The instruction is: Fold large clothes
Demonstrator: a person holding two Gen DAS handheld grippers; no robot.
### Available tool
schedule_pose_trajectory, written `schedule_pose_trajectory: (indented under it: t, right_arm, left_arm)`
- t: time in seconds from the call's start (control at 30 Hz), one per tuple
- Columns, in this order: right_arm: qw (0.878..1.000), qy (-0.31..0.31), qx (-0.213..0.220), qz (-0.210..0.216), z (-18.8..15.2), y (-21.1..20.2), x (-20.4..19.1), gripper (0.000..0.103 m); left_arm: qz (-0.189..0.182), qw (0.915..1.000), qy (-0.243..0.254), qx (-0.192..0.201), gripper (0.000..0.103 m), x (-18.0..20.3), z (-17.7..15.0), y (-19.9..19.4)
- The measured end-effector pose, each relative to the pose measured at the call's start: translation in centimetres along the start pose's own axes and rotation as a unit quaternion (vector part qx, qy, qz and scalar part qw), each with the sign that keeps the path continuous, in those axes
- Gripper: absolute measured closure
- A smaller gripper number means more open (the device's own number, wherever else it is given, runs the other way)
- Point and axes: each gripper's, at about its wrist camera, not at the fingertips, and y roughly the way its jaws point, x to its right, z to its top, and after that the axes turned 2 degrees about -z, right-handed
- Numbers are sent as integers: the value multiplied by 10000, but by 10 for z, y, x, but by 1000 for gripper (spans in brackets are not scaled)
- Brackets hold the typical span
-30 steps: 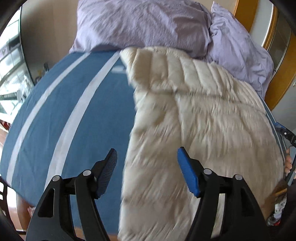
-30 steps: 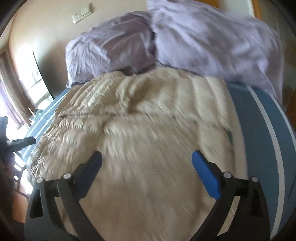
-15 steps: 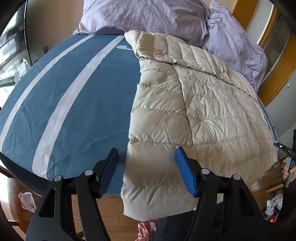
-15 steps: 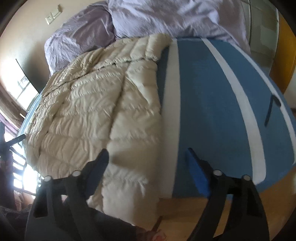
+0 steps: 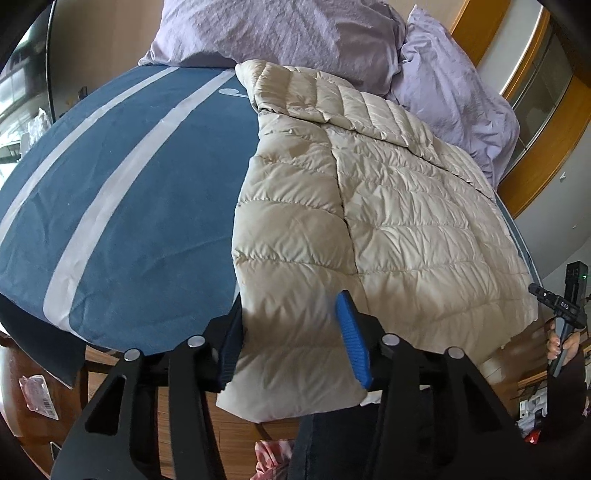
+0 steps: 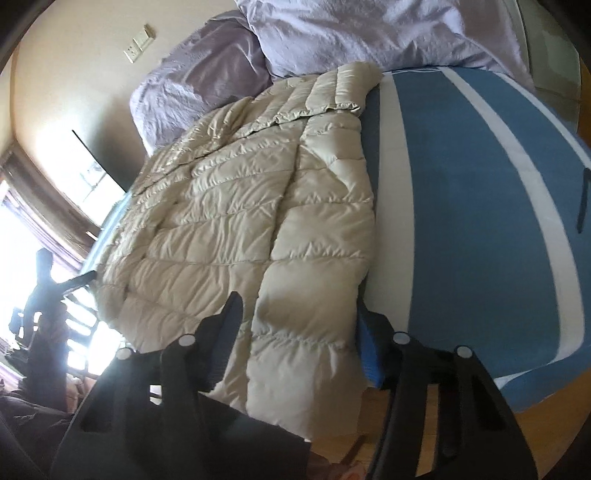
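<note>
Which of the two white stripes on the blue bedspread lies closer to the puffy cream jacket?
The wider white stripe, running right beside the jacket, which overlaps its edge. The thinner stripe lies apart, with a band of bare blue bedspread between them.

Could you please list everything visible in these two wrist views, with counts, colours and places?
Quilted cream down jacket: one, cream, spread flat on the bed, hem overhanging the near edge.
Blue bed cover with pale stripes: one, blue and pale grey, under the jacket.
Crumpled lilac pillows: two, lilac, at the head of the bed behind the jacket.
Wall switch plate: one, cream, on the wall above the pillows.
Wooden floor: brown, below the bed edge.
Left tongs: one, black with blue pads, closing around the jacket's left hem corner.
Right tongs: one, black with blue pads, closing around the jacket's right hem corner.
Person's hand: one, at the left view's right edge, holding the right tongs' handle.
</note>
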Motion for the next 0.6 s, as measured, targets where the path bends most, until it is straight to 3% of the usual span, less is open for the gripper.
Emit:
schedule_pose_trajectory:
  t: [0.17, 0.47, 0.53, 0.6]
  right_arm:
    - [9993, 133, 63, 349, -3, 0, 5, 54]
    - [9940, 376, 232, 1004, -11, 3, 12, 56]
    - [9942, 387, 192, 987, -12, 5, 12, 72]
    - [9944, 447, 171, 945, -11, 7, 14, 81]
  left_arm:
    - [-84, 10000, -40, 20, 57, 2, -4, -1]
    - [-245, 9996, -120, 28, 59, 6, -8, -1]
    - [-227, 9996, -159, 3, 68, 7, -9, 1]
    - [-257, 9994, -209, -38, 79, 8, -9, 2]
